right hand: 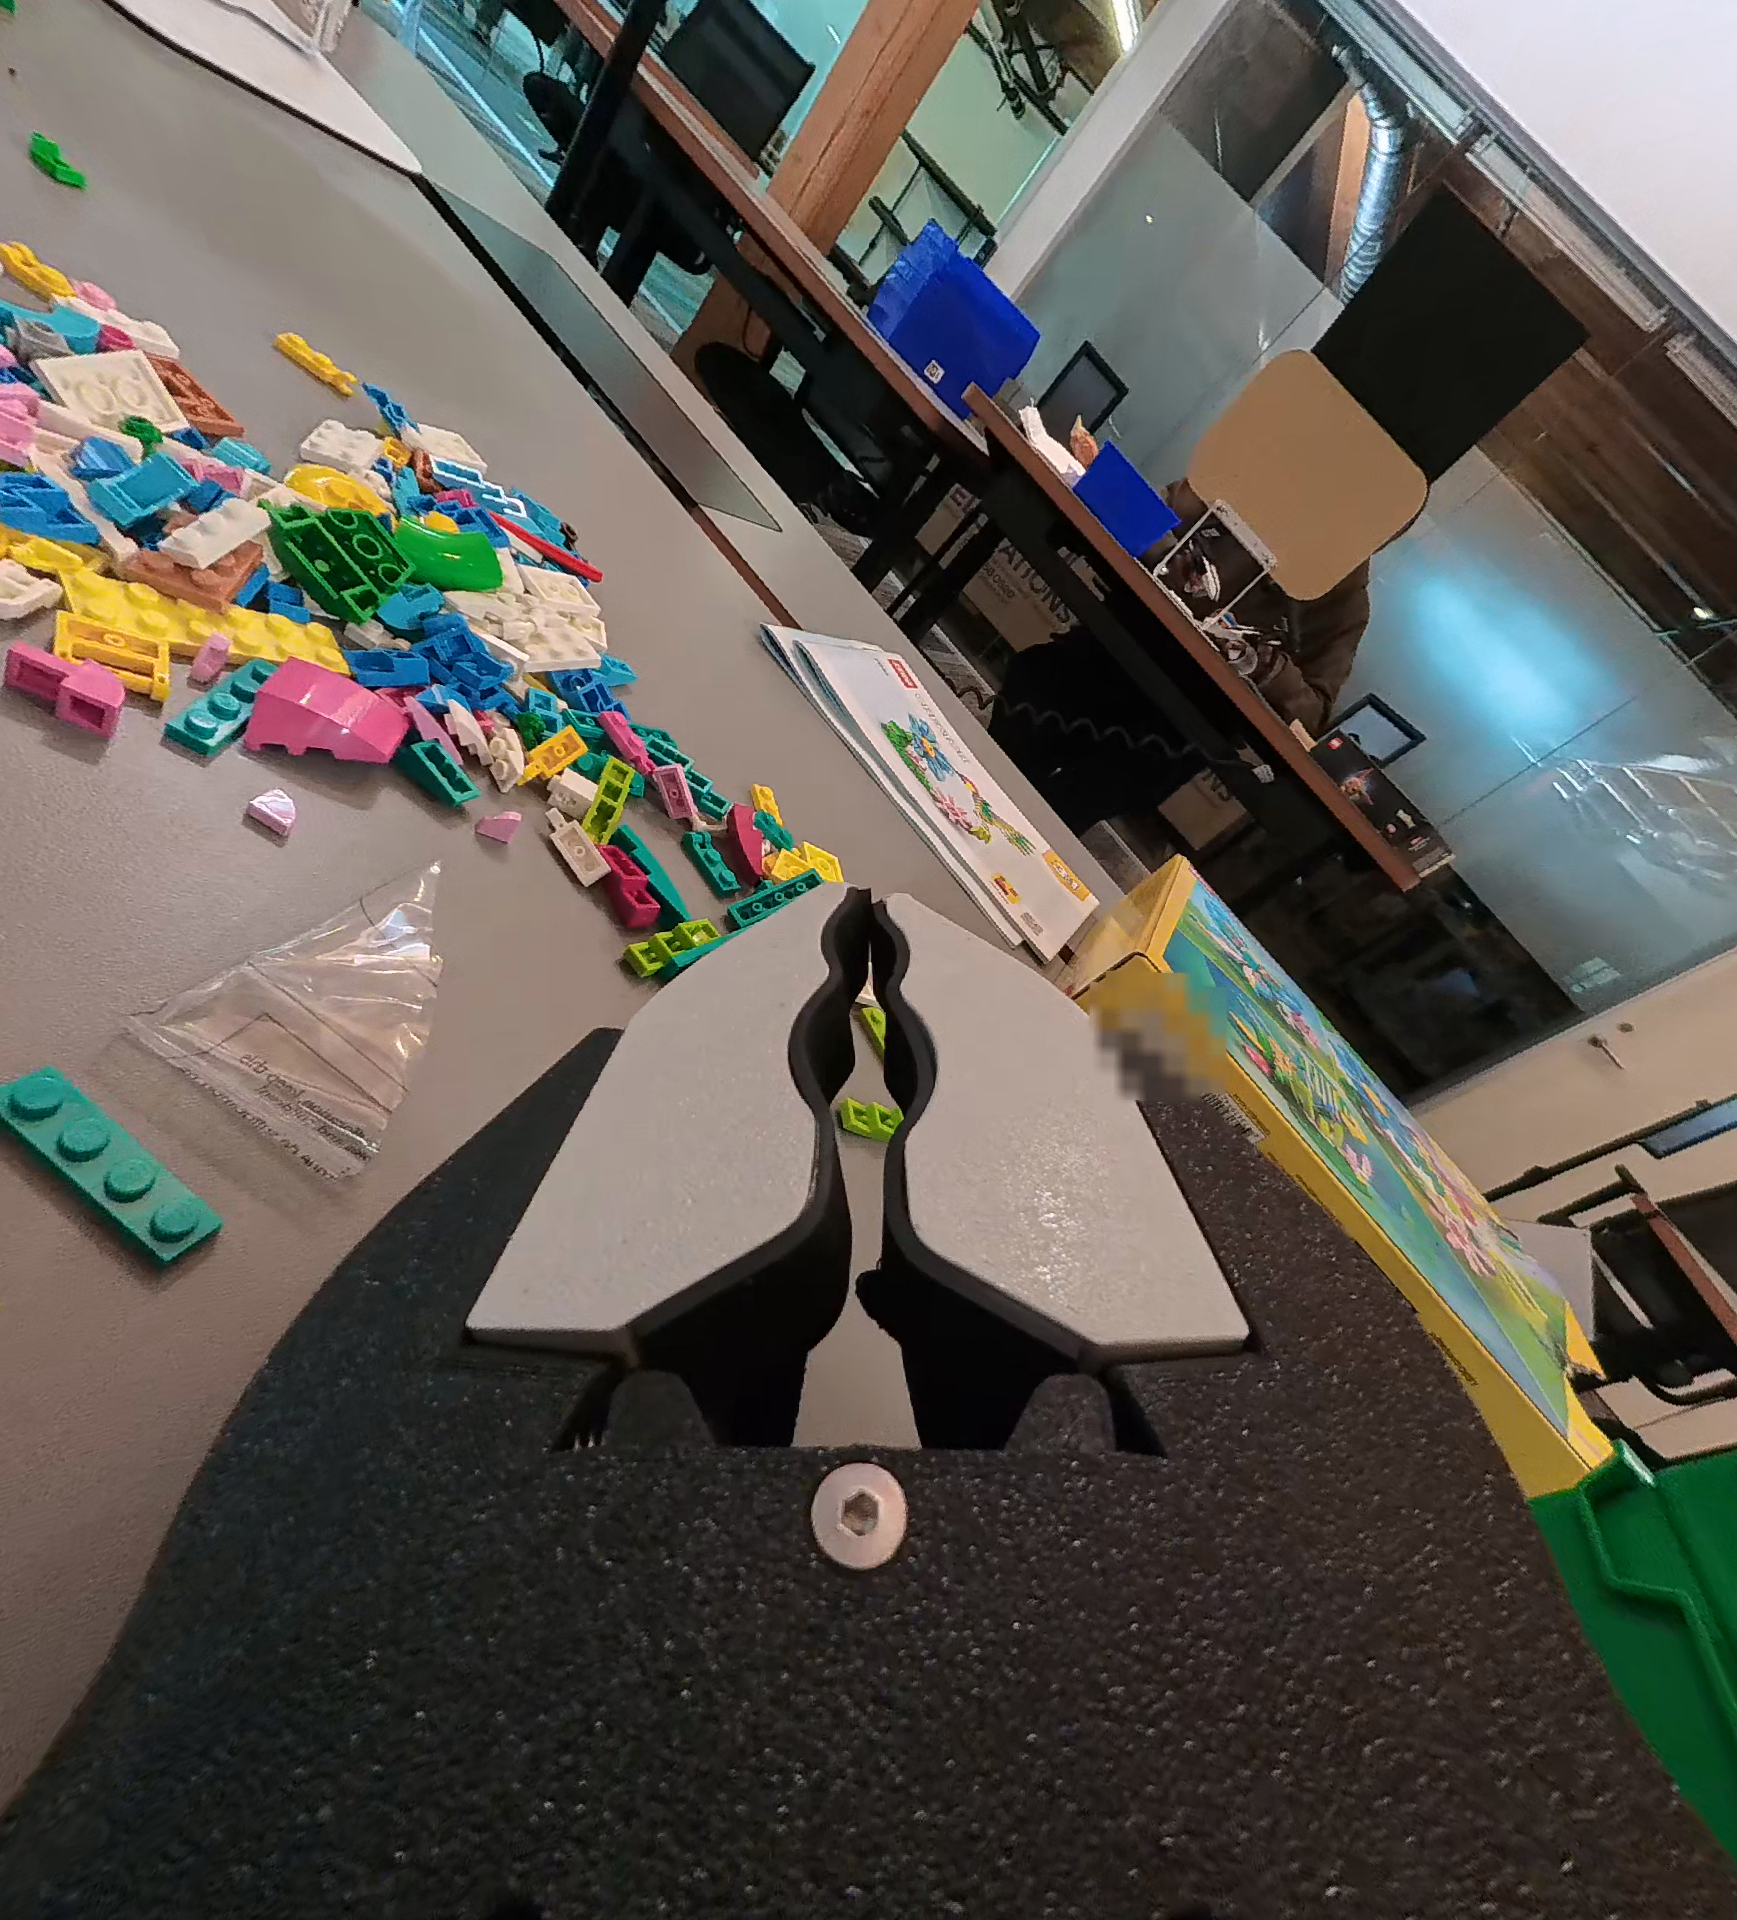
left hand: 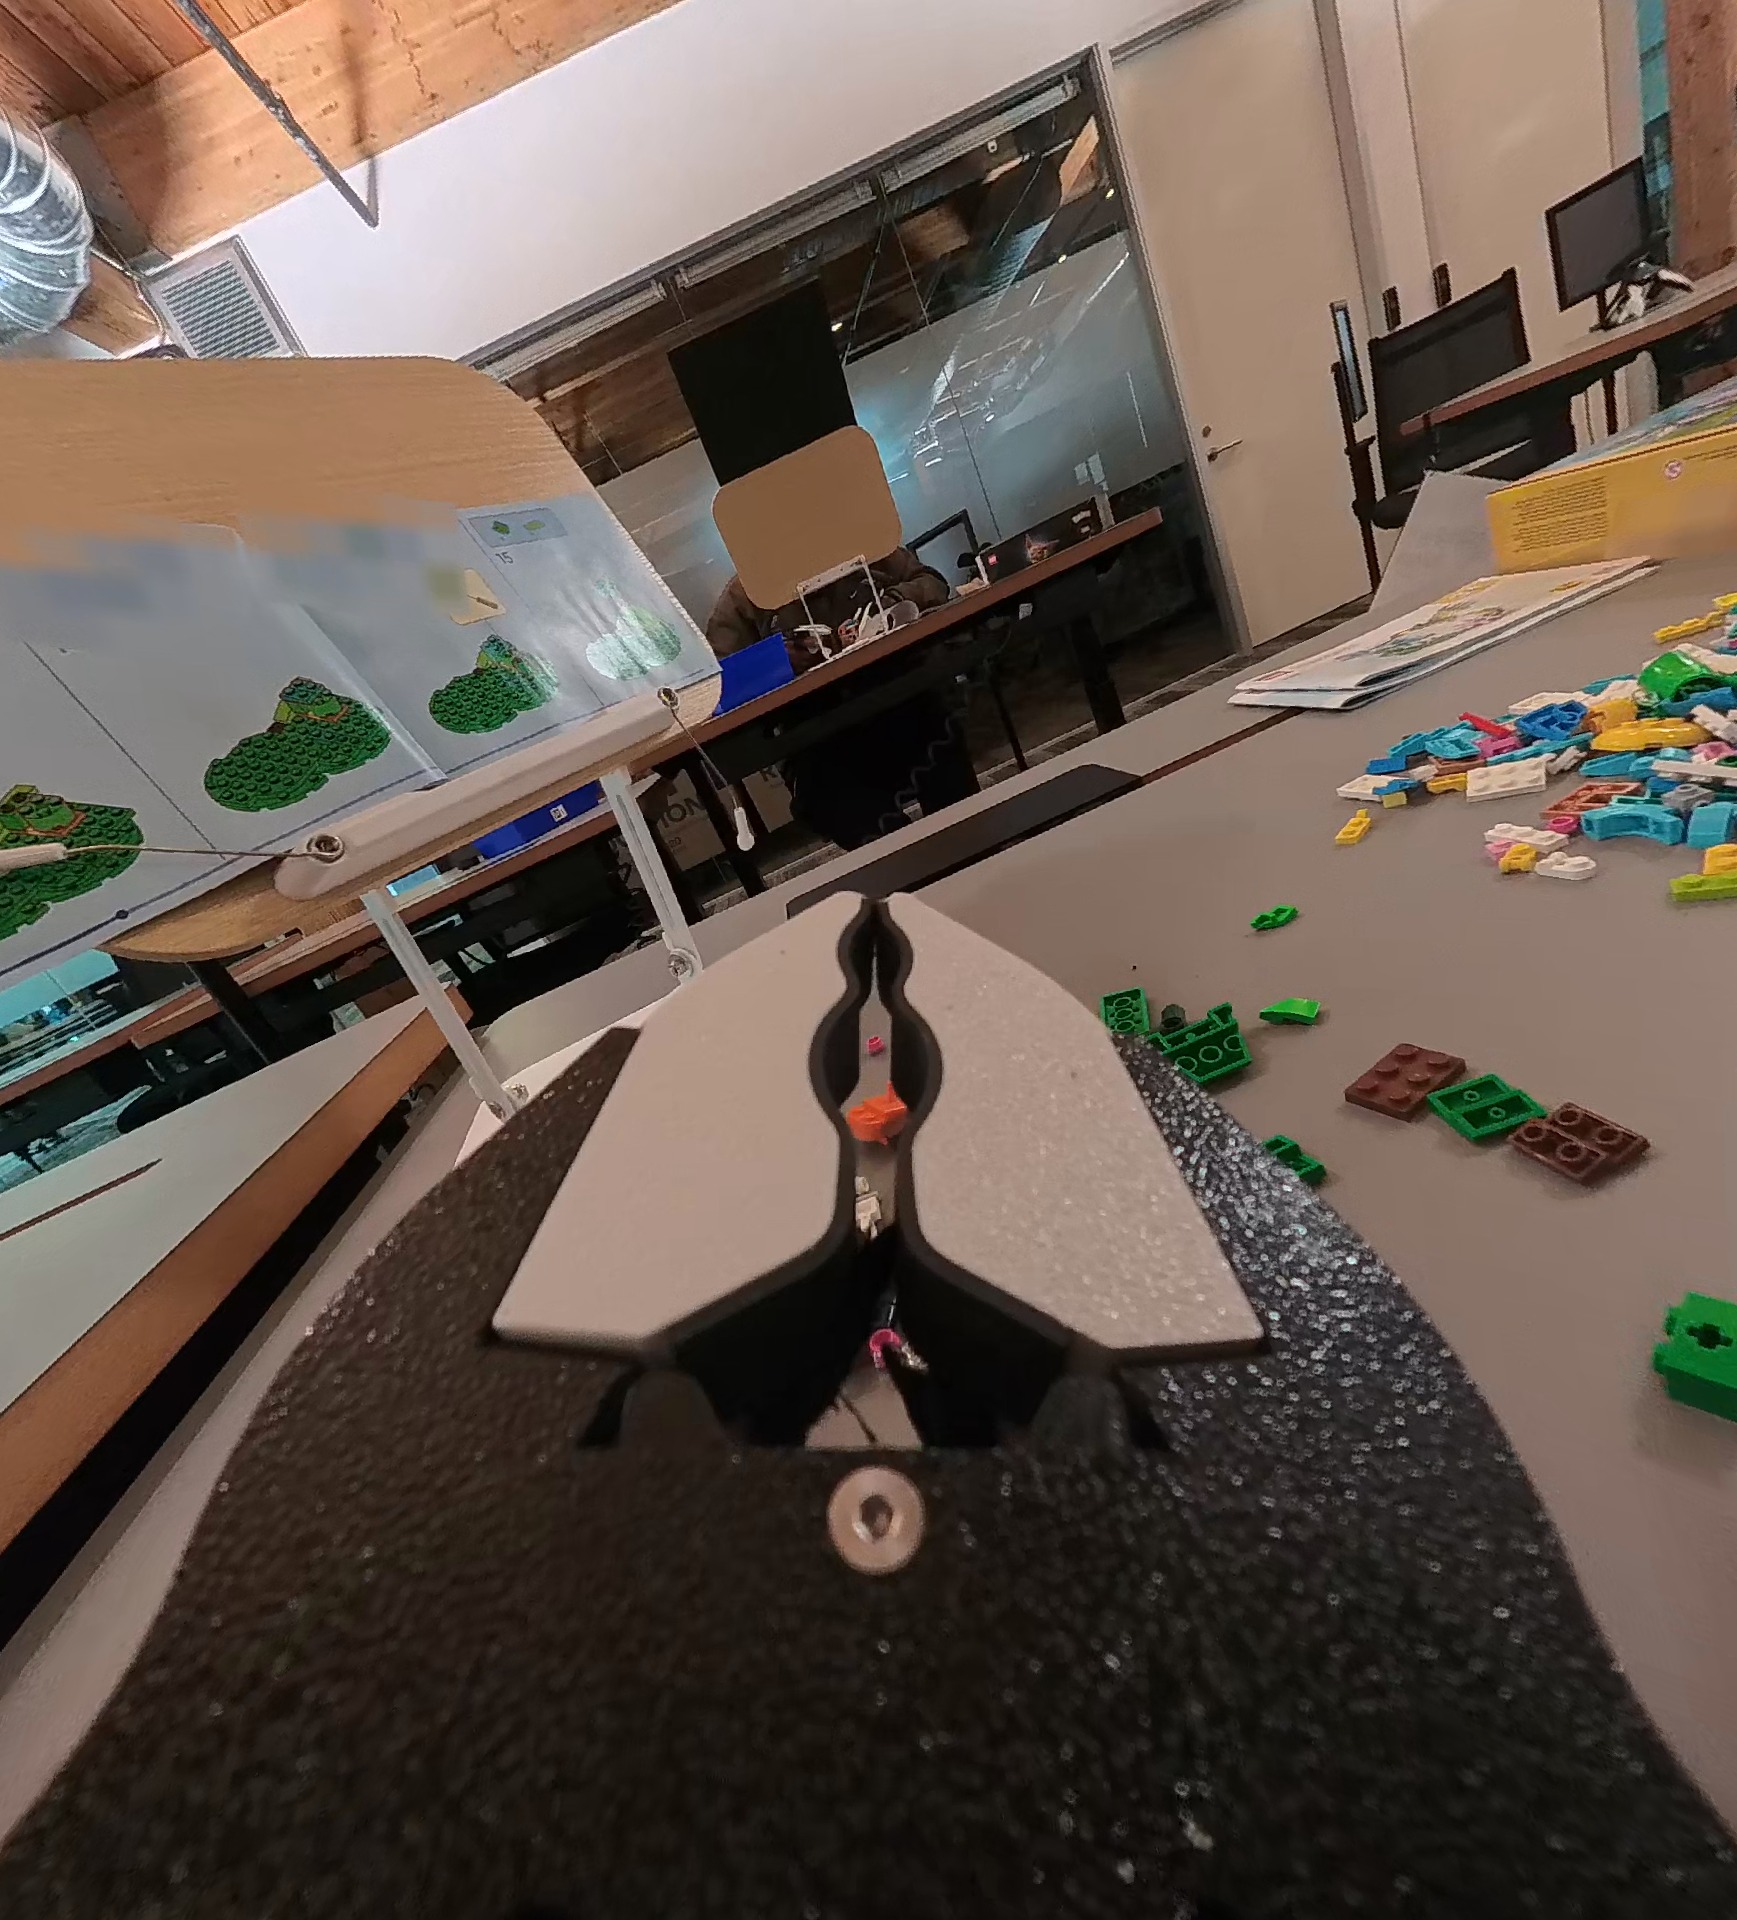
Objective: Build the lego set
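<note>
Grey surface (right hand: 168, 935) carries the set, unbuilt: a yellow cardboard box (right hand: 1363, 1174) with printing, a closed printed booklet (right hand: 947, 800) and a multicoloured heap of loose plastic bricks (right hand: 251, 540) spread for picking. An open instruction booklet (left hand: 168, 748) stands propped on a wooden stand, likely for easy reading. Green and brown plates (left hand: 1482, 1107) lie sorted apart. Left hand-held gripper (left hand: 876, 920) and right hand-held gripper (right hand: 869, 914) rest closed, empty.
</note>
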Demonstrator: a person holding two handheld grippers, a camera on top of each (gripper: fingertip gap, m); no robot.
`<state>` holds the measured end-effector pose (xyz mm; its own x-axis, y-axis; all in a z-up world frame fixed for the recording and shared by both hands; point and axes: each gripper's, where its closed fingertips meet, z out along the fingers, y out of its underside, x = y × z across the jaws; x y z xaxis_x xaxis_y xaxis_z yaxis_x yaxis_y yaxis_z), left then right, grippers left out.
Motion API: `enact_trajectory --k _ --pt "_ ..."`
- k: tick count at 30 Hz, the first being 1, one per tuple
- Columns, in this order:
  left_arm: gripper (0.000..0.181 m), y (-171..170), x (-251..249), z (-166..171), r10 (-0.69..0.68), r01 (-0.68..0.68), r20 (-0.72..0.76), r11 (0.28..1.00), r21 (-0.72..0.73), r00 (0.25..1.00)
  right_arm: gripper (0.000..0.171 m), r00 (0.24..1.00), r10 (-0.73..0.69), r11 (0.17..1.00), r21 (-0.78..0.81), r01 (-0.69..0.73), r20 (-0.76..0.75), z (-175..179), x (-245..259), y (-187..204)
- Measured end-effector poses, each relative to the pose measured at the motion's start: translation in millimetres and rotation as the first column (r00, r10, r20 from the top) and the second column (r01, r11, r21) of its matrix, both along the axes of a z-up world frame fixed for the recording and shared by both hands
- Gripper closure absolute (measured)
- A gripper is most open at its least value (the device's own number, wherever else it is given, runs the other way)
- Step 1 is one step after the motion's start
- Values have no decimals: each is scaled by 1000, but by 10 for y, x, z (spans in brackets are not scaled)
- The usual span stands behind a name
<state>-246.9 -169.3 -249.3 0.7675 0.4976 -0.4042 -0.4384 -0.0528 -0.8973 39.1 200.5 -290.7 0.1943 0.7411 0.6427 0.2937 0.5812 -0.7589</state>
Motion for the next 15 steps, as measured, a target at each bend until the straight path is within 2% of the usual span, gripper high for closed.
enact_trajectory --k 15 --pt "181 -40 -44 6 26 -26 12 1000 10 1000 171 1000 -1 999 51 -1 31 -20 -11 -31"
